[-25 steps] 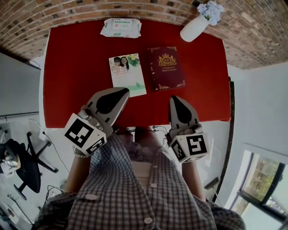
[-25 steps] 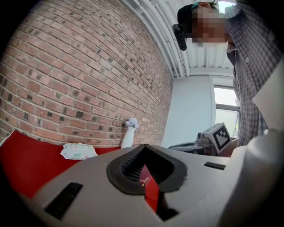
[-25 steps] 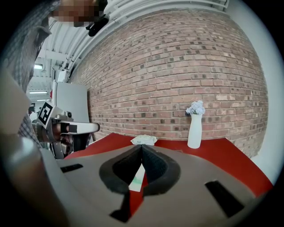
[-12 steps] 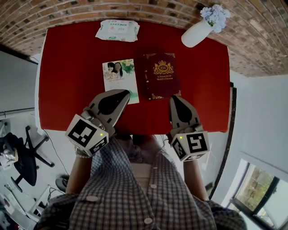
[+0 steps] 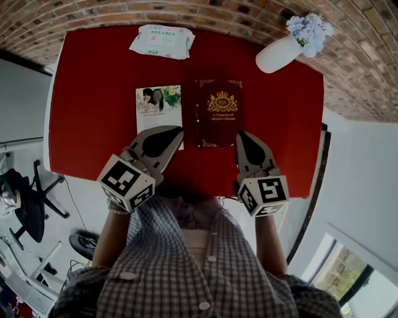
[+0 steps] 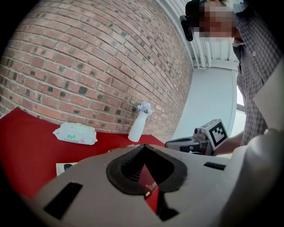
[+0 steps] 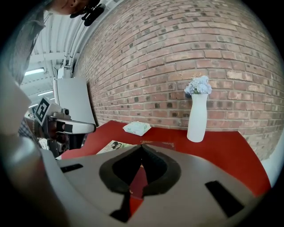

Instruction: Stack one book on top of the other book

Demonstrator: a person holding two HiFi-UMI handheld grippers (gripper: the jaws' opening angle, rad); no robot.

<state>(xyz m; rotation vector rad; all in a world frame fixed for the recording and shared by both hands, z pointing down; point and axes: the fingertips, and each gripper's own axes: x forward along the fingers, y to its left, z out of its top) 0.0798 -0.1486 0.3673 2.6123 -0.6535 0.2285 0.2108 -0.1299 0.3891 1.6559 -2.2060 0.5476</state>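
Note:
Two books lie side by side on the red table [image 5: 93, 93]: a dark red book [image 5: 217, 113] with a gold crest, and left of it a thin light book [image 5: 159, 110] with a photo cover. My left gripper [image 5: 176, 130] is shut and empty, its tip over the near right corner of the light book. The right gripper [image 5: 240, 133] is also shut and empty, its tip by the dark red book's near right corner. The left gripper view shows its closed jaws with the dark red book [image 6: 149, 184] behind them. The right gripper view shows the dark red book [image 7: 158, 144] and the light book [image 7: 116, 145] past its closed jaws.
A pack of wet wipes [image 5: 161, 41] lies at the table's far left edge. A white vase with blue flowers [image 5: 283, 49] stands at the far right, against the brick wall [image 5: 205, 12]. An office chair [image 5: 25, 211] stands on the floor to the left.
Both grippers have come forward and lower over the table's near edge, so their tips now reach the books' near ends. Both stay shut.

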